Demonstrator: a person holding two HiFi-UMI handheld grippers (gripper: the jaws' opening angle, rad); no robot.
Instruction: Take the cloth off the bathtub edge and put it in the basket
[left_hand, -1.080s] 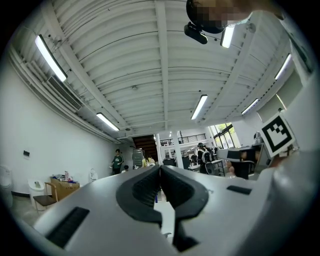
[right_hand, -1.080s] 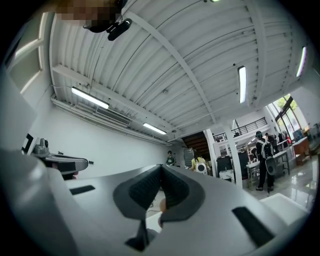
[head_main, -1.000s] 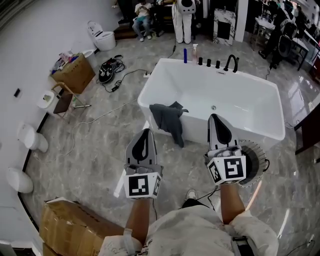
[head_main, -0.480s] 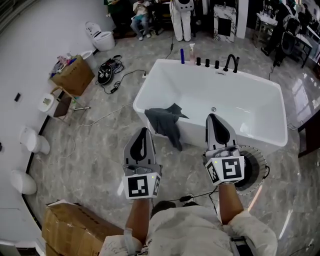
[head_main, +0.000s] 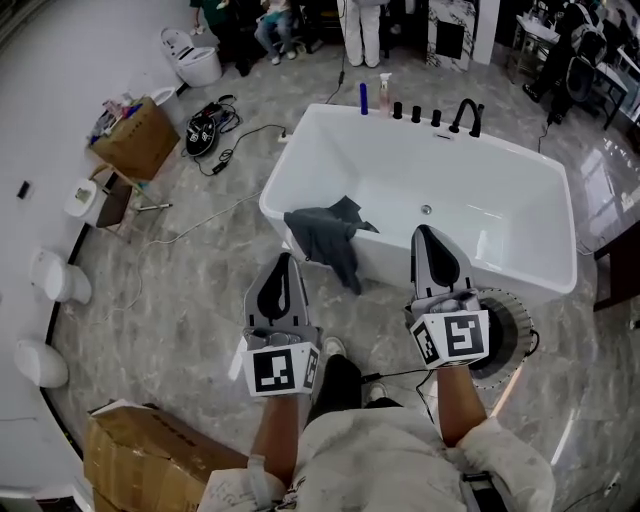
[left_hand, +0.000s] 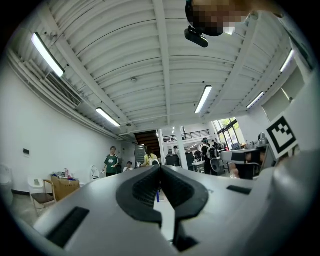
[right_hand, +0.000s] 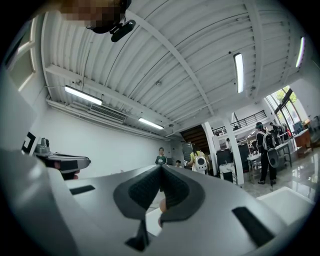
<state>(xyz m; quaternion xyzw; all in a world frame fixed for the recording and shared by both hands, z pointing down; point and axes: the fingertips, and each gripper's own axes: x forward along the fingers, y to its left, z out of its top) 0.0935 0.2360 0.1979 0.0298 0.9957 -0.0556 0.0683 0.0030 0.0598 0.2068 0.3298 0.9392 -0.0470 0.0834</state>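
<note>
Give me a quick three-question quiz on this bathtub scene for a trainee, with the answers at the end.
1. What does the cloth hang over?
2. Which is nearer the basket: A, the left gripper, or B, the right gripper?
3. True or false: one gripper already holds the cloth.

Key
1. The near rim of the bathtub.
2. B.
3. False: both have their jaws shut on nothing.
</note>
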